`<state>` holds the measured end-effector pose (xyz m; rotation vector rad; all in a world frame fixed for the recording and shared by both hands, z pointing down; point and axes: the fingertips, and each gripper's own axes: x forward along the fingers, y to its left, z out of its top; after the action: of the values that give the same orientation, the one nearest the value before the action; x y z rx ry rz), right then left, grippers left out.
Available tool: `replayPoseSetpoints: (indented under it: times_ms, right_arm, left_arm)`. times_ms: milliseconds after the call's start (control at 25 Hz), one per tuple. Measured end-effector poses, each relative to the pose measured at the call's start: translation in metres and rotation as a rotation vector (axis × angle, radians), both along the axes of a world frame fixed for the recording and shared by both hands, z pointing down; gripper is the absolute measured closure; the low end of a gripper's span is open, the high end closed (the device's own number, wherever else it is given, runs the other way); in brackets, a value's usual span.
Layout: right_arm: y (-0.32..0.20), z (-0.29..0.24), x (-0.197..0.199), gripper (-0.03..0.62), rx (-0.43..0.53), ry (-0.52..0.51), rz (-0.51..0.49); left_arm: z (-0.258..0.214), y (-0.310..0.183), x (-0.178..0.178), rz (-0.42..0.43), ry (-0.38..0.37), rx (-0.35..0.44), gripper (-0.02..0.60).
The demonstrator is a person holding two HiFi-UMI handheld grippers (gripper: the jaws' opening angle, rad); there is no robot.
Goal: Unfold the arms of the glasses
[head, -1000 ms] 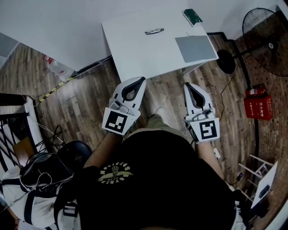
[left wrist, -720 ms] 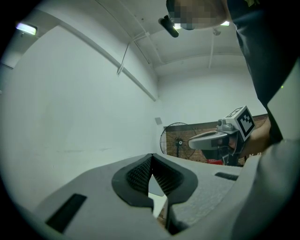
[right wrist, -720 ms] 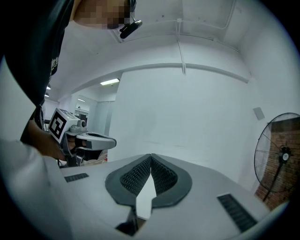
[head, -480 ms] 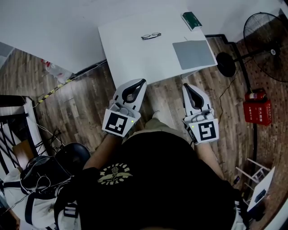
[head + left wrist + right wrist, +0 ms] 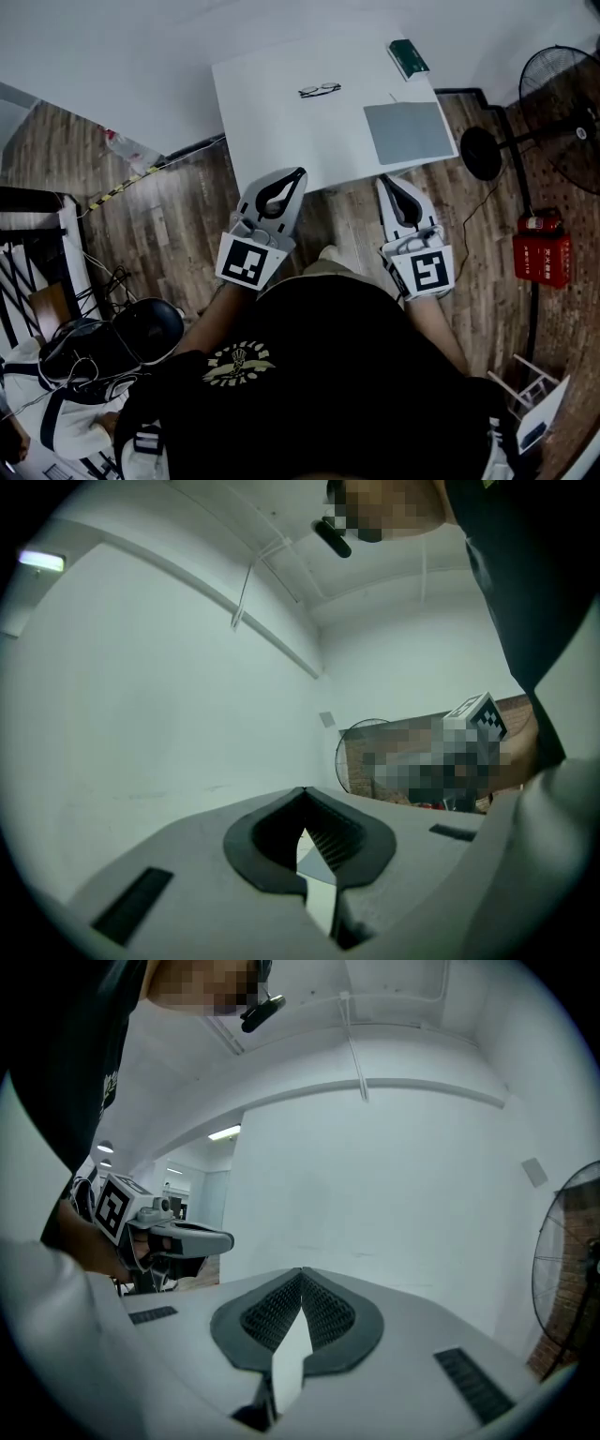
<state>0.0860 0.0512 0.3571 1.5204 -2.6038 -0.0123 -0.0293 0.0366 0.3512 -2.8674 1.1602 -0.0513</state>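
A pair of dark-framed glasses (image 5: 320, 90) lies on the far part of the white table (image 5: 281, 131), too small to tell how the arms stand. Both grippers are held level in front of the person, at the table's near edge and well short of the glasses. The left gripper (image 5: 298, 173) has its tips together with nothing between them, as its own view shows (image 5: 302, 791). The right gripper (image 5: 385, 180) is likewise shut and empty (image 5: 302, 1273). The glasses appear in neither gripper view.
A grey pad (image 5: 409, 132) lies on the table's right side, with a green box (image 5: 408, 58) at the far right corner. A standing fan (image 5: 562, 103) and a red case (image 5: 542, 261) are on the floor to the right. Bags and cables (image 5: 84, 347) lie at the left.
Both grippers have moved forward together toward the table, and their tips now reach its near edge. Their jaws stay together.
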Motion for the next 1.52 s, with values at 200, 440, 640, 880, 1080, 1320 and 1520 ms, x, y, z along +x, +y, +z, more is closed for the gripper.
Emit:
replayPoseSetpoints:
  times_ms: [200,440,640,880,1080,1320,1520]
  right_arm:
    - [-0.018,-0.005,0.020,0.594,0.024,-0.030,-0.026]
    - [-0.038,-0.005,0.039,0.594,0.027,-0.040,-0.053]
    - [-0.054,-0.002,0.049,0.594,0.021,-0.053,-0.075]
    - [-0.063,0.004,0.055,0.594,0.002,-0.061,-0.089]
    - [-0.068,0.022,0.040,0.594,-0.046,-0.070,-0.109]
    - [-0.080,0.031,0.020,0.594,-0.067,-0.058,-0.121]
    - [-0.104,0.025,0.028,0.594,-0.056,-0.052,-0.070]
  left_arm:
    - [-0.012,-0.015,0.013,-0.046,-0.018,0.034,0.575]
    - [-0.021,-0.029,0.027,-0.085,-0.041,0.064,0.575]
    - [-0.016,-0.042,0.026,-0.143,-0.062,0.036,0.575]
    - [-0.013,-0.049,0.021,-0.197,-0.068,0.022,0.575]
    - [-0.005,-0.044,0.002,-0.223,-0.065,0.008,0.575]
    - [0.017,-0.065,-0.013,-0.215,-0.062,-0.045,0.575]
    - [0.008,-0.102,-0.005,-0.162,-0.064,-0.013,0.575]
